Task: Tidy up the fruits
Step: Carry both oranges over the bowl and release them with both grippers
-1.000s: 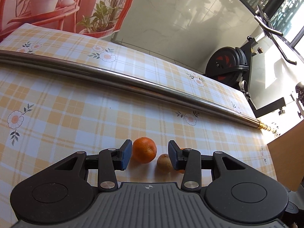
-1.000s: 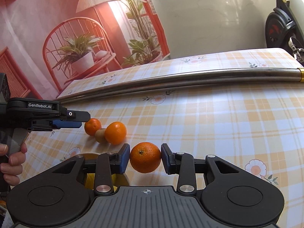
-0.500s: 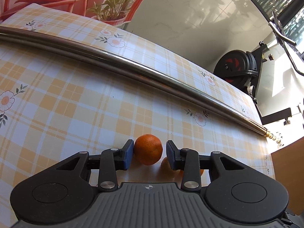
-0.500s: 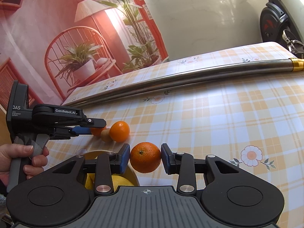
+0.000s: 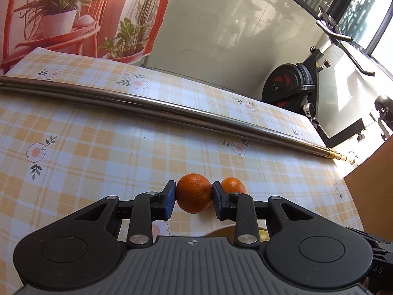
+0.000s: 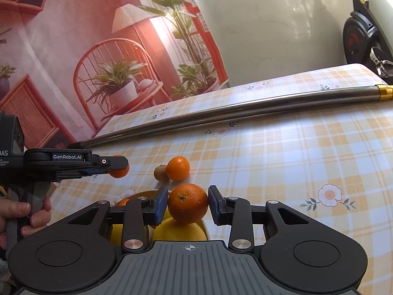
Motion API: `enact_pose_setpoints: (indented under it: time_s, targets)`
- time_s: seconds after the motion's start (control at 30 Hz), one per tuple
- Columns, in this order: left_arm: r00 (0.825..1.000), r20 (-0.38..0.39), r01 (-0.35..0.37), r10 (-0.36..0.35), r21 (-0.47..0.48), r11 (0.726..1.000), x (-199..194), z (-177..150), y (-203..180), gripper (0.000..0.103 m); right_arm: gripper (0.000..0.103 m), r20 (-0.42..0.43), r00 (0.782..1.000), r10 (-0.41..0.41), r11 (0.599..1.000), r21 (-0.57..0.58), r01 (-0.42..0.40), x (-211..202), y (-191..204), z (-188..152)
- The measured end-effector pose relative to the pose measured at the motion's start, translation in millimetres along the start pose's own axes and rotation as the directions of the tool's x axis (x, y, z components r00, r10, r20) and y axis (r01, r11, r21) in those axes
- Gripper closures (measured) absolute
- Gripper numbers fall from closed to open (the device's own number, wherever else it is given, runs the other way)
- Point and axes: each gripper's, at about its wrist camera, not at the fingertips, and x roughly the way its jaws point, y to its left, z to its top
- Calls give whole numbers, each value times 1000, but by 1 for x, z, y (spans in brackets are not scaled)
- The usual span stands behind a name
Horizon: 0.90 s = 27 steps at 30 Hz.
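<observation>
My left gripper (image 5: 194, 194) is shut on an orange (image 5: 194, 198), held just above the checked tablecloth (image 5: 122, 152). A second orange (image 5: 233, 184) lies on the cloth behind its right finger. In the right wrist view this left gripper (image 6: 120, 166) comes in from the left, with its orange (image 6: 119, 173) showing under the fingertips. My right gripper (image 6: 188, 204) is shut on another orange (image 6: 188, 206), held over a yellow bowl (image 6: 137, 194) of yellow fruit (image 6: 179, 229). An orange (image 6: 178, 168) and a kiwi (image 6: 160, 172) lie together on the cloth beyond.
A long steel pole (image 5: 172, 109) lies across the table's far side, its brass tip (image 6: 384, 92) at the right. A hand (image 6: 24, 217) grips the left tool's handle. An exercise bike (image 5: 289, 86) stands past the table's right end. A wooden panel (image 5: 371, 196) rises at the right.
My left gripper went from open around the orange to shut on it and drew it away from the other orange and the kiwi. The right gripper carried its orange over the bowl.
</observation>
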Motion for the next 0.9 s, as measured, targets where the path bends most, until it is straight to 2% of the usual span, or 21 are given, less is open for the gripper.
enact_pose_setpoints:
  time_s: [0.27,0.43,0.6,0.9]
  targets:
    - [999,29,41,-45,103,994,-47,-35,-17,69,70,23,1000,7,999,-44,-6,-15,20,-3]
    - [997,25,74,-78,122,990,-62,-55,-21,69,70,27,999,18,998,-66,-17,-24,31,-5]
    - [995,3,97,-98,151,984,-66,-74,-26,69,70,2,999,34,995,-89,-34,-25,43,-12]
    - [996,-33,94,-88,247,964,-64,-94,-34,69,70,-58,997,50,991,-120,-57,-15,56,-27]
